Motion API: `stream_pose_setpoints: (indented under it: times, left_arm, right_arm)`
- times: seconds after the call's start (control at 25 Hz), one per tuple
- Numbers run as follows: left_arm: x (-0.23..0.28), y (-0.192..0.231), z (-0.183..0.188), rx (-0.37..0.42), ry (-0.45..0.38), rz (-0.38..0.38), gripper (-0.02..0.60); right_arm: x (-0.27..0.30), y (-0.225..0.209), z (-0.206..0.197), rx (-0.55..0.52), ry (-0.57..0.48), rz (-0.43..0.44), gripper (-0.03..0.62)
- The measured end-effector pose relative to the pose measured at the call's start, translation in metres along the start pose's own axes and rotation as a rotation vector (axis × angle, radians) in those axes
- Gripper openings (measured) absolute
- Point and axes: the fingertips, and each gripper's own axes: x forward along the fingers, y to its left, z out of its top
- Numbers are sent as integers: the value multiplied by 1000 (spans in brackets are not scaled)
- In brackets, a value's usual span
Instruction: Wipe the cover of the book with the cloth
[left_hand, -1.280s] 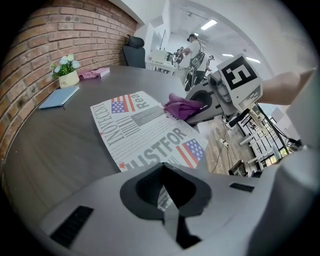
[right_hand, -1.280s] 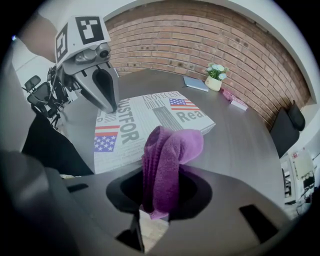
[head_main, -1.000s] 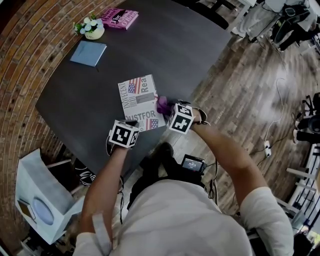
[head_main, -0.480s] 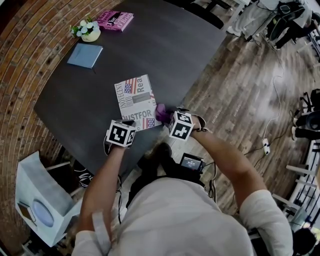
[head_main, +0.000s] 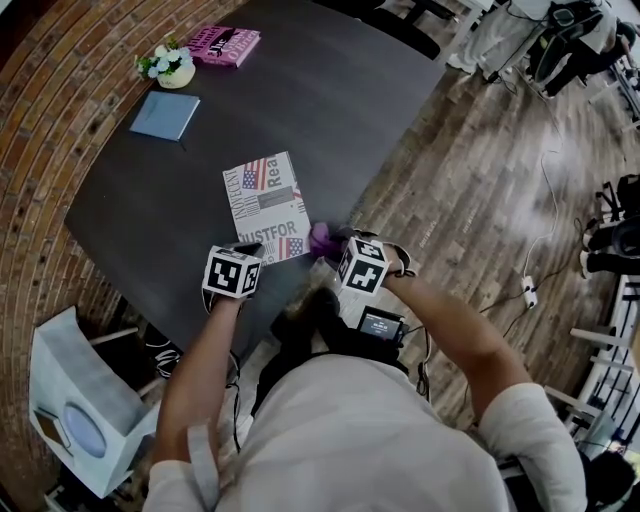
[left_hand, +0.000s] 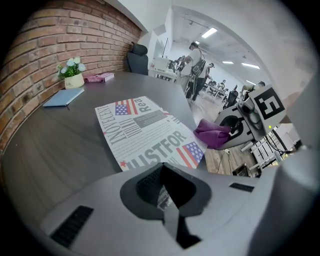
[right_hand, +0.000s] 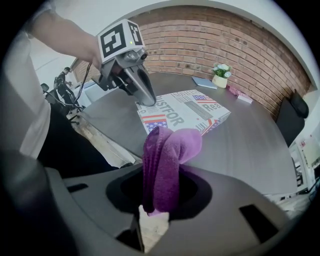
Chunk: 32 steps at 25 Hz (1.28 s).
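Right gripper view: with right gripper (right_hand: 156, 212) clamped on cloth (right_hand: 167, 150), pin book (right_hand: 185, 112) corner using closed left gripper (right_hand: 148, 102); sweep flat across cover.

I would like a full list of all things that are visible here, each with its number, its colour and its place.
Large dark grey table: one, dark grey, middle of the head view.
Book with a newspaper-print cover: one, white, grey, red and blue, flat near the table's near edge.
Soft purple cloth: one, purple, right of the book.
Thin blue notebook: one, blue, far left on the table.
Pink book: one, pink, at the table's far edge.
Small pot of white flowers: one, pale, between notebook and pink book.
White paper bag: one, white, on the floor, lower left.
Left gripper: one, grey, fingers shut, at the book's near corner.
Right gripper: one, grey, fingers shut on the cloth.
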Motion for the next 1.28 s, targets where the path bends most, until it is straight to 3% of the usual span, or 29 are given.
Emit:
stream_pose_setpoints:
  times: [0.44,0.6,1.0,1.28]
  left_arm:
    - [-4,-6,-3,-32,-61,3,8]
    - [-18,-19,4,-49,-153,4,8]
    - [-90,-62,41,-204,-513,-69,8]
    - [-159,-76,32,-225,-672,-130,8]
  right_arm:
    - [-28,34,-13,-32,-24,130,106]
    - [-46,39,-14,-52,-58,142,106]
    - [-91,13,-1,81,-186,-17,107]
    - [-124,24,23,277,-300,-115,108]
